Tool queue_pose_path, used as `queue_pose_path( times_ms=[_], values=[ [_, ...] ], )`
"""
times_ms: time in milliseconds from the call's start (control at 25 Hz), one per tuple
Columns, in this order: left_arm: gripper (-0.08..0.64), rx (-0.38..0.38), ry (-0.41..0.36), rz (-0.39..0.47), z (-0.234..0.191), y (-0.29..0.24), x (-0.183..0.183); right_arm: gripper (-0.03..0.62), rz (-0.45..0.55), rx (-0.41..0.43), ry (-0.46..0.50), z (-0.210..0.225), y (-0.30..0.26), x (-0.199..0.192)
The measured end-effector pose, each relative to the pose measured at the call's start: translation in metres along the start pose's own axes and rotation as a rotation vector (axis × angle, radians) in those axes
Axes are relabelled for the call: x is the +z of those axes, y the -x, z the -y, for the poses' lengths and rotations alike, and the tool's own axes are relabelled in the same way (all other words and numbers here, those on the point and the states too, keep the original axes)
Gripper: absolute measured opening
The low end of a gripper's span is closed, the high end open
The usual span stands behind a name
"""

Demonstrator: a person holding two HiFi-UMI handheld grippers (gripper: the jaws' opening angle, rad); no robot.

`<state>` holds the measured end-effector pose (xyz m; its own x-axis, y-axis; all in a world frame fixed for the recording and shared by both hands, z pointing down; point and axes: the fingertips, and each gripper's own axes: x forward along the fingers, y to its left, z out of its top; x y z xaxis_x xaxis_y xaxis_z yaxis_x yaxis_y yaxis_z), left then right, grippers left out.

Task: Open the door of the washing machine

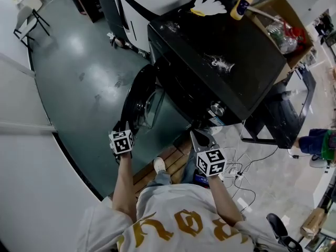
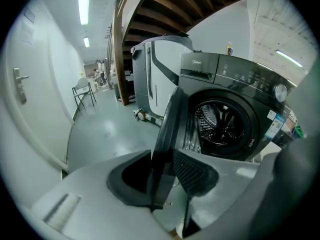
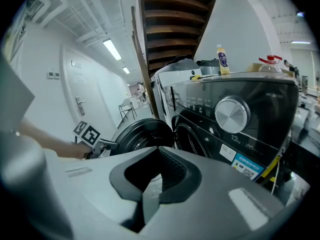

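The left gripper point(image 2: 165, 176) is seen clamped on the free edge of the door point(image 2: 172, 116). Its jaws are drawn in to a narrow gap, and that gap is filled by the door's rim, with dark pads point(image 2: 192, 171) set on either side of it. The right gripper point(image 3: 150, 194) is found with its jaws brought together, with only a sliver left between them, and nothing is held or touched. It is held in the air just off the front of the washing machine point(image 1: 220, 62), near the corner where the dial point(image 3: 231, 114) is mounted.

The door is shown wide open. It is hinged at the left of the drum opening point(image 2: 222, 124) and stands upright, swung out roughly square to the machine's front. In the left gripper view it is met edge-on, so its width runs from the hinge straight out toward that gripper. Its glass bowl point(image 1: 152, 108) is turned toward the right gripper's side, and its dark outer face is turned toward the grey floor point(image 1: 79, 72). The drum is laid bare behind it.

The machine's front is turned toward the person. At the back of its top a bottle point(image 1: 241, 5) is stood, and a cardboard box point(image 1: 286, 20) is seen just beside it.
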<state>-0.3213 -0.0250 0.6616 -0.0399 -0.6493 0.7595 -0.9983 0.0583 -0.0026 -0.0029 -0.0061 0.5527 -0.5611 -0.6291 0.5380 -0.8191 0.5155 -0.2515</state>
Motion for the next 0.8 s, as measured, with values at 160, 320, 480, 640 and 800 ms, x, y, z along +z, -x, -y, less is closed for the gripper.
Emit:
queue_pose_path(
  times_ms=[160, 320, 480, 640, 800],
  values=[
    [0.138, 0.041, -0.03, -0.001, -0.025, -0.005, 0.006, 0.017, -0.02, 0.02, 0.031, -0.008, -0.007, -0.001],
    [0.138, 0.069, -0.054, 0.005, -0.042, -0.012, 0.011, 0.018, -0.02, 0.032, 0.016, -0.014, -0.01, -0.002],
    [0.137, 0.082, -0.065, 0.014, -0.05, -0.014, 0.013, 0.018, -0.04, 0.044, 0.039, -0.019, -0.013, -0.005],
    [0.137, 0.09, -0.061, 0.019, -0.052, -0.016, 0.013, 0.018, -0.044, 0.041, 0.049, -0.019, -0.014, -0.005],
    [0.137, 0.092, -0.055, 0.014, -0.049, -0.013, 0.012, 0.018, -0.045, 0.032, 0.057, -0.018, -0.012, -0.004]
  ],
)
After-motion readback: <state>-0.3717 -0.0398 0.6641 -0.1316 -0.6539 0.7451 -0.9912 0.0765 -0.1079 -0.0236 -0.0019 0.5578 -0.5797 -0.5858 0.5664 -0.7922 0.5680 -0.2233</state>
